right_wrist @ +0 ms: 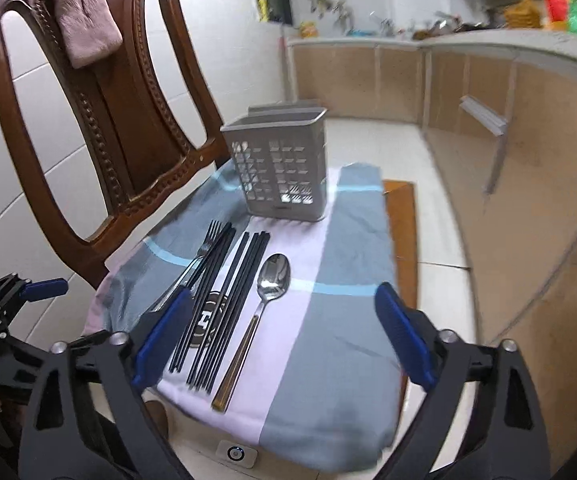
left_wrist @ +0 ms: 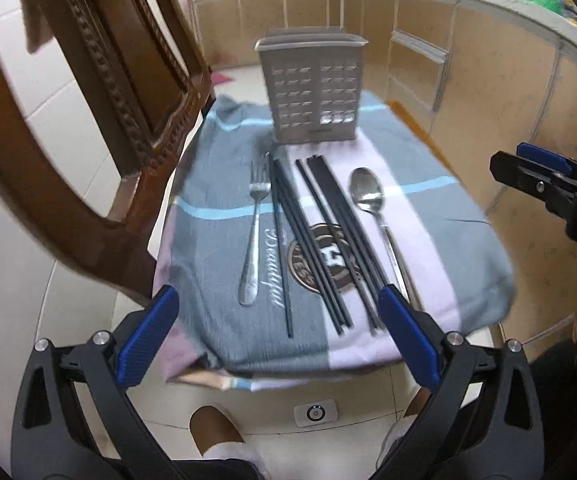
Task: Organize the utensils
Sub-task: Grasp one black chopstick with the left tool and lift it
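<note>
From the left wrist, the left gripper [left_wrist: 278, 334] hangs wide open over the cloth's [left_wrist: 448, 248] near edge. The fork [left_wrist: 254, 232], black chopsticks [left_wrist: 312, 248] and spoon [left_wrist: 372, 204] lie side by side before the grey utensil holder [left_wrist: 312, 92] at the far edge.

From the right wrist, the right gripper [right_wrist: 284, 334] is equally spread and empty; the spoon [right_wrist: 266, 292] lies between its fingers, chopsticks [right_wrist: 224, 296] beside the left pad [right_wrist: 164, 332].

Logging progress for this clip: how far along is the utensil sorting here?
Nothing looks done: the grey perforated plastic utensil holder shows no utensils. Nothing is in hand; the left tongs and right tongs are both open above the cloth. Left to do: the silver metal fork, black chopsticks and silver metal spoon all lie on the striped cloth.
</note>
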Available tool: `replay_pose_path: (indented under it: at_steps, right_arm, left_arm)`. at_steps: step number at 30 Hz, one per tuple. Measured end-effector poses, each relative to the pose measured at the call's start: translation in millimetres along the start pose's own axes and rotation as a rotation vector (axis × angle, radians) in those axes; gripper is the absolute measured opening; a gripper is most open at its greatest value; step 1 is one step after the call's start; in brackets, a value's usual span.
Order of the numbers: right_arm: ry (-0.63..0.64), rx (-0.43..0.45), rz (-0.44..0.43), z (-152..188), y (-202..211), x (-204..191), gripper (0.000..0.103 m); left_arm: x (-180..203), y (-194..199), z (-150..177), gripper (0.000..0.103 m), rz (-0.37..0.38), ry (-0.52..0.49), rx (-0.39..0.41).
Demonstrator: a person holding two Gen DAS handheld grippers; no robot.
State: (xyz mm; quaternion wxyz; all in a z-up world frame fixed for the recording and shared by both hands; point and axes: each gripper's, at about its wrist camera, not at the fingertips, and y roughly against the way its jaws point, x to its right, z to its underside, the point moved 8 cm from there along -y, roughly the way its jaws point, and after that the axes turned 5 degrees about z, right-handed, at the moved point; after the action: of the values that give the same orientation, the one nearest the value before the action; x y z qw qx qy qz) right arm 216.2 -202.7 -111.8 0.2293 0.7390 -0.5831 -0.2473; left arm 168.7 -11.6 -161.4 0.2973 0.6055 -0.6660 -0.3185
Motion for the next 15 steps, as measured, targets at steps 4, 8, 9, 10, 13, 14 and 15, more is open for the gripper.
replay_pose_path:
  at_steps: [4, 8, 9, 10, 13, 14, 15]
  right_arm:
    - [0.025, -0.017, -0.04, -5.9, -47.7, 5.5, 0.083]
    - [0.022, -0.119, -0.09, 2.8, -89.6, 14.0, 0.069]
    - [0.024, -0.142, -0.119, 4.5, -98.6, 14.2, 0.066]
    - [0.026, -0.155, -0.143, 5.1, -105.7, 14.0, 0.064]
    - [0.033, -0.188, -0.223, 3.2, -126.7, 10.0, 0.058]
    - [0.038, -0.201, -0.238, 3.4, -131.6, 8.9, 0.056]
    - [0.051, -0.221, -0.258, 4.2, -140.1, 5.8, 0.052]
  left_arm:
    - [-14.4, -27.8, -29.3, 0.099, -0.013, 0.005, 0.016]
    - [-27.9, -52.0, -57.6, 0.094, -0.025, -0.012, 0.033]
    - [-29.2, -59.3, -63.1, 0.091, -0.021, -0.023, 0.025]
    - [-30.0, -67.0, -67.7, 0.085, -0.015, -0.033, 0.011]
    - [-32.5, -84.8, -72.7, 0.08, -0.004, -0.033, -0.013]
    - [-33.3, -88.4, -71.5, 0.08, 0.004, -0.022, -0.02]
    - [-33.3, -93.5, -68.6, 0.08, 0.014, -0.008, -0.036]
